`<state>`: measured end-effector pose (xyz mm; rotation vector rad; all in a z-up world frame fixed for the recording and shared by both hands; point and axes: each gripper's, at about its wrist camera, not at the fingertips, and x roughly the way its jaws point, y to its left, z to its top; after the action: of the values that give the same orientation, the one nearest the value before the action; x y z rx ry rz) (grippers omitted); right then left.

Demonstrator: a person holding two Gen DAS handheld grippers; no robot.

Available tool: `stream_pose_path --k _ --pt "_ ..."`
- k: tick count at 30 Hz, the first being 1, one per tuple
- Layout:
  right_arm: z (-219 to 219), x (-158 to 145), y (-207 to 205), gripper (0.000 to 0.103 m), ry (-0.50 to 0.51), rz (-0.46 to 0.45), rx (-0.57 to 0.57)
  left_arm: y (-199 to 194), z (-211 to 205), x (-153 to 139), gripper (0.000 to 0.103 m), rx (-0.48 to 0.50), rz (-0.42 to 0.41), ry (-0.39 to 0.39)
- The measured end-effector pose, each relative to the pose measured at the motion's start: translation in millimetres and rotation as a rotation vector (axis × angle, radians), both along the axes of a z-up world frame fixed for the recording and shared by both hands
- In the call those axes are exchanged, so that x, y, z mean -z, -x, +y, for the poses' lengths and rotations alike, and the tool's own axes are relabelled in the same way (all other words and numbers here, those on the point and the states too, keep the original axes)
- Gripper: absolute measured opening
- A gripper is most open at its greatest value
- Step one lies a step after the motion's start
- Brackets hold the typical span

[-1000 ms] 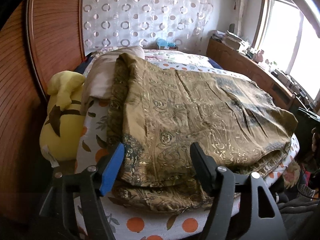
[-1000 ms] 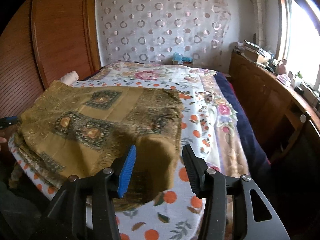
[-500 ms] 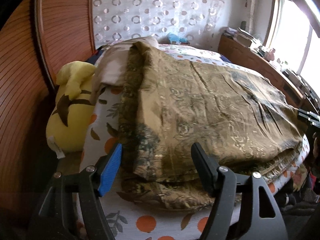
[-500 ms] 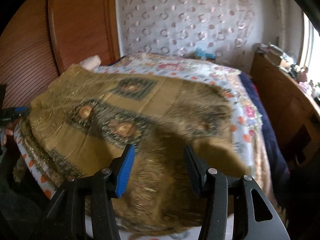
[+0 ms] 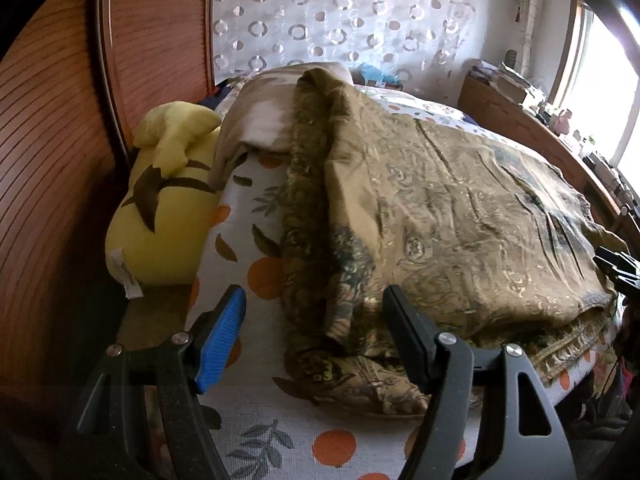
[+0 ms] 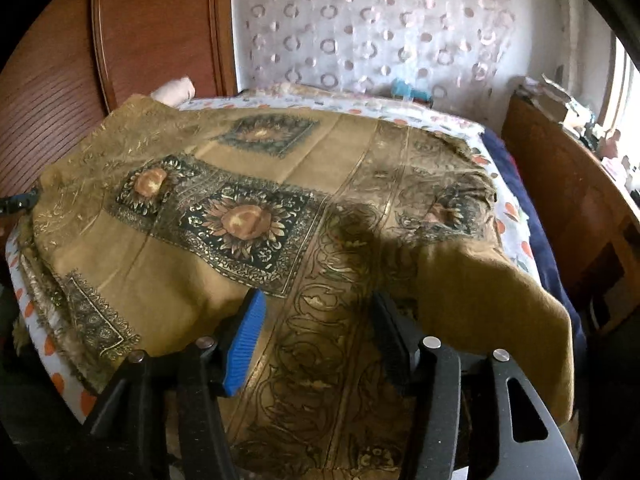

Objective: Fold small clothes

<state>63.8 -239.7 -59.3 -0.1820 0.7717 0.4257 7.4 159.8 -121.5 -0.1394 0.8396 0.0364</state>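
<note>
— What's behind the bed (image 5: 256, 432)?
— A sheer curtain (image 5: 340, 20) with ring patterns, and a reddish wooden panel (image 5: 52, 128) at the left.
— And the right side?
— A bright window (image 5: 600, 92) above a cluttered wooden cabinet (image 6: 560, 184); daylight pours in.

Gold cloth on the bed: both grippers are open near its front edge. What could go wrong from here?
1. The gold cloth lies in stacked layers at the front edge; the left gripper might pinch only the top one, or several.
2. The right gripper is over a loose flap hanging off the bed's corner; pulling could drag the stack off the bed.
3. The yellow plush toy sits close on the left and could get bumped.
</note>
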Motion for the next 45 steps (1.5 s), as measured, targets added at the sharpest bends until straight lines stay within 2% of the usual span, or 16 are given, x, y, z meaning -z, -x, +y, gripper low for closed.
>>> stream_pose_path --k 7,14,19,21,25,27,28,29,31,32,38,45 --pt "1 2 3 0.060 -0.001 0.003 -0.001 2 6 0 0.071 0.000 -0.022 0.068" --pt "-1 2 3 0.062 -0.005 0.005 -0.007 4 10 -7 0.071 -0.013 -0.061 0.081" --pt "-1 2 3 0.062 -0.005 0.005 -0.007 2 7 -4 0.049 0.001 -0.055 0.073" --pt "-1 2 3 0.063 -0.005 0.006 -0.008 0 8 0 0.043 0.003 -0.043 0.072" --pt "0 3 3 0.063 -0.006 0.006 -0.007 0 6 4 0.042 0.000 -0.038 0.064" --pt "0 3 3 0.063 -0.007 0.006 -0.007 1 5 3 0.040 0.017 -0.037 0.086" --pt "0 3 3 0.063 -0.006 0.006 -0.007 1 5 3 0.030 0.026 -0.035 0.096" --pt "0 3 3 0.063 -0.006 0.006 -0.007 0 4 4 0.026 0.029 -0.031 0.098" --pt "0 3 4 0.063 -0.007 0.006 -0.008 0 2 4 0.012 0.045 -0.028 0.113" --pt "0 3 4 0.063 -0.007 0.006 -0.008 0 1 3 0.011 0.049 -0.031 0.124" --pt "0 3 4 0.063 -0.007 0.007 -0.007 5 -15 -24 0.010 0.087 -0.115 0.144" --pt "0 2 4 0.063 -0.008 0.008 -0.007 -4 -55 -78 0.009 0.213 -0.243 0.136"
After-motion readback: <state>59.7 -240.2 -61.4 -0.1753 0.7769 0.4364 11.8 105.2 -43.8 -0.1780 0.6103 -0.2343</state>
